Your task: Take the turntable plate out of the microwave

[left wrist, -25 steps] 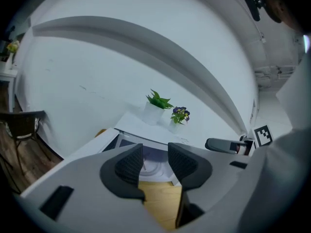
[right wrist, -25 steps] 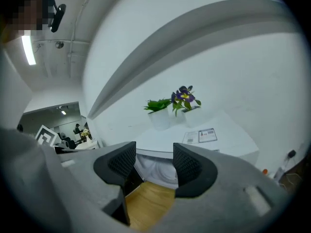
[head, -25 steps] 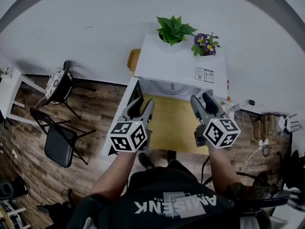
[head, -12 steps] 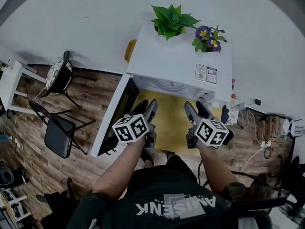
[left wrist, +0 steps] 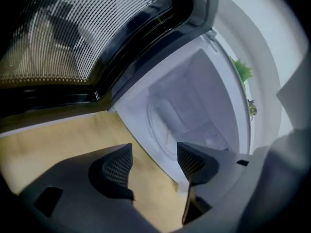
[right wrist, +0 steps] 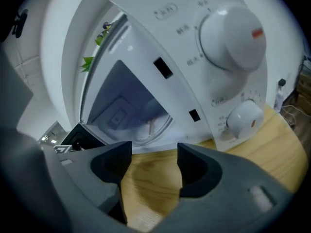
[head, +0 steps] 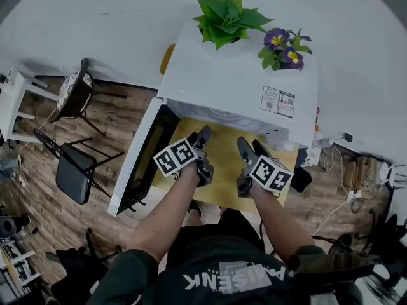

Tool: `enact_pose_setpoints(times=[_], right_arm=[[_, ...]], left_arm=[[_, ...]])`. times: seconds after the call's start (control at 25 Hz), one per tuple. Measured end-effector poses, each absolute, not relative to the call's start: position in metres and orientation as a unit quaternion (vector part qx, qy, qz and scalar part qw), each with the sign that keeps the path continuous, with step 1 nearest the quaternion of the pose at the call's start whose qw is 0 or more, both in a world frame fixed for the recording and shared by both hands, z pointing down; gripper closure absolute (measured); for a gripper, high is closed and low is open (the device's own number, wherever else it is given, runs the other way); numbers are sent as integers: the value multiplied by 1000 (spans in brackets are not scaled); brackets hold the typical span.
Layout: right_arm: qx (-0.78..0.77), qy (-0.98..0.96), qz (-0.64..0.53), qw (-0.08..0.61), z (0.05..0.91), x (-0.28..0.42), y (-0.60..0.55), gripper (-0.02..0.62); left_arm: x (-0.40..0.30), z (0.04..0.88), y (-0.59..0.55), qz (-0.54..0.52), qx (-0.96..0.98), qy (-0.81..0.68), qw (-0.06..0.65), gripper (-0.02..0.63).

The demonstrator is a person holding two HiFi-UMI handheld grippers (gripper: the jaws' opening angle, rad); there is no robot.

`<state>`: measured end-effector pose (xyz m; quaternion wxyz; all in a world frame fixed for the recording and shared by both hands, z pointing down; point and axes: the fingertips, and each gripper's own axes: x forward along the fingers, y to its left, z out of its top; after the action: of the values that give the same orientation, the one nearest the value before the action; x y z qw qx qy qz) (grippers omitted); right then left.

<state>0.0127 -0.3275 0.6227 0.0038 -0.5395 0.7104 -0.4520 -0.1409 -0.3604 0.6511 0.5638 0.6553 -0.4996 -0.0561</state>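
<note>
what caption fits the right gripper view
Right gripper, jaws just opening wider and empty, faces the turntable plate inside the microwave.

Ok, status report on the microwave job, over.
Left gripper, right gripper: jaws just opened wider, nothing between them. Turntable plate still inside microwave. Door open, path clear.

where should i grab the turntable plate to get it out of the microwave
Take the near rim of the turntable plate, coming in through the open front of the microwave. It lies flat on the cavity floor with walls on the other sides, so only that edge is reachable; one jaw over and one under the thin rim should hold it.
</note>
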Motion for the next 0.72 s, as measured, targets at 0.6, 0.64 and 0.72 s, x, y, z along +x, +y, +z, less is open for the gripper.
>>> enact_pose_setpoints(times=[0.6, 0.64, 0.72], right_arm=[[-542, 669, -508, 7, 667, 19, -346, 312], [-542, 669, -509, 9, 668, 19, -348, 312], [-542, 667, -511, 10, 669, 19, -349, 313]], left_arm=[[-130, 701, -421, -95, 581, -541, 601, 288], [-128, 702, -423, -97, 580, -538, 604, 288], [-124, 705, -428, -96, 576, -535, 611, 288]])
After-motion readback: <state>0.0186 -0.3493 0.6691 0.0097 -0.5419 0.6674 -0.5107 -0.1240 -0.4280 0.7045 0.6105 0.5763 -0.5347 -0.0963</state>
